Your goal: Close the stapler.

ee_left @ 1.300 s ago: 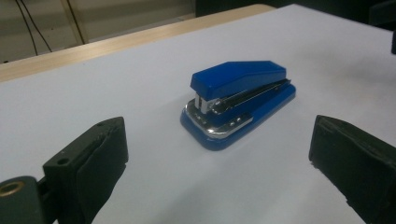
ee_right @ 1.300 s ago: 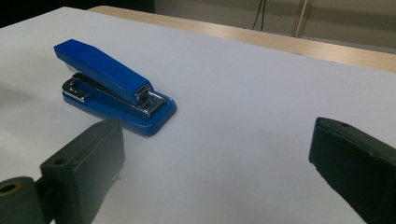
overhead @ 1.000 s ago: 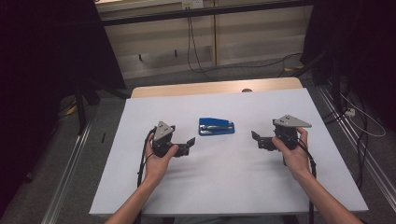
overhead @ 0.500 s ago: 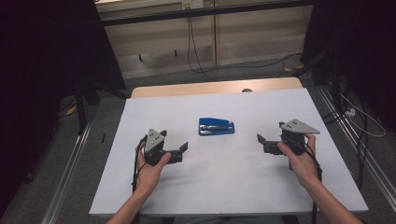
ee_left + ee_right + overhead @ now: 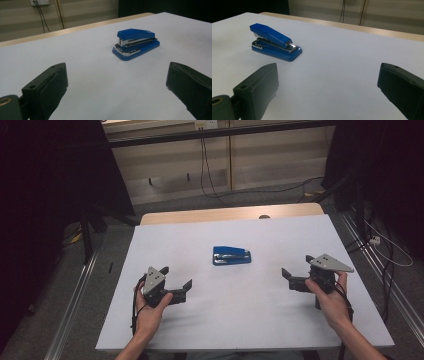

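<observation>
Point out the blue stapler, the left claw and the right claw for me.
blue stapler (image 5: 231, 255), high view, on its top cover.
left claw (image 5: 176, 283), high view, midway between its fingertips.
right claw (image 5: 298, 265), high view, midway between its fingertips.

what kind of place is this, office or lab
Probably a lab or test room: a white-covered table bearing one blue stapler, floor rails beside it, dark curtains, and loose cables on the floor.

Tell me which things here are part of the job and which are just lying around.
Part of the job:
- stapler, blue, alone on the white table
- left gripper, open, apart from it
- right gripper, open, apart from it

Just lying around:
- cables on the floor beyond the table
- power strip on the floor to the right
</observation>
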Available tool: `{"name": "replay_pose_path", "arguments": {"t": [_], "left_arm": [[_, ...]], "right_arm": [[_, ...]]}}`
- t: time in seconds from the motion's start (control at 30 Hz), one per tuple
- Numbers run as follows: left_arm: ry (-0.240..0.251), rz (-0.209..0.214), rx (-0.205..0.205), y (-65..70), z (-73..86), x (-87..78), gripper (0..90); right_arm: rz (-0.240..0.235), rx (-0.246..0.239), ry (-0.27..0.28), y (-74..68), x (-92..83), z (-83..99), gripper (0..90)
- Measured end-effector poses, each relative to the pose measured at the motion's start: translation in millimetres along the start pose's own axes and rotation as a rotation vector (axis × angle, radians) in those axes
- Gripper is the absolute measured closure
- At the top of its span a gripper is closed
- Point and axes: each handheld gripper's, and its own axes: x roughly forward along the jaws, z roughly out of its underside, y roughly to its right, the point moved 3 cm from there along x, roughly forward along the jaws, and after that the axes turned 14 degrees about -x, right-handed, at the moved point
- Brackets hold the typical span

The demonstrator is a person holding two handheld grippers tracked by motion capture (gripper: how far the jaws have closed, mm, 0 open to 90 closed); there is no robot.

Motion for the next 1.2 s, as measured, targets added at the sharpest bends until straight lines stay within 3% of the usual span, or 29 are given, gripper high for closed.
{"name": "replay_pose_path", "arguments": {"t": [0.3, 0.43, 0.6, 0.77, 1.0, 1.2], "left_arm": [[-0.013, -0.021, -0.003, -2.0, 7.9, -17.3, 4.0], [-0.009, -0.031, -0.026, -4.2, 9.6, -24.8, 4.0], [-0.009, -0.025, -0.02, -3.6, 11.5, -31.0, 4.0], [-0.002, -0.023, -0.037, -5.9, 11.2, -35.1, 4.0], [0.005, -0.03, -0.015, -4.9, 11.2, -35.9, 4.0], [0.018, -0.034, -0.024, -7.0, 9.0, -37.7, 4.0]], "right_arm": [[0.024, 0.007, -0.003, 0.7, -13.9, 7.9, 3.2], [0.025, 0.013, 0.002, -0.8, -19.9, 9.4, 2.9], [0.037, 0.021, 0.007, -0.4, -30.0, 12.7, 2.9], [0.061, 0.03, 0.008, 3.3, -40.9, 21.0, 2.9], [0.079, 0.032, 0.013, 3.5, -52.2, 26.0, 2.9], [0.093, 0.032, 0.013, 4.1, -51.0, 27.7, 2.9]]}}
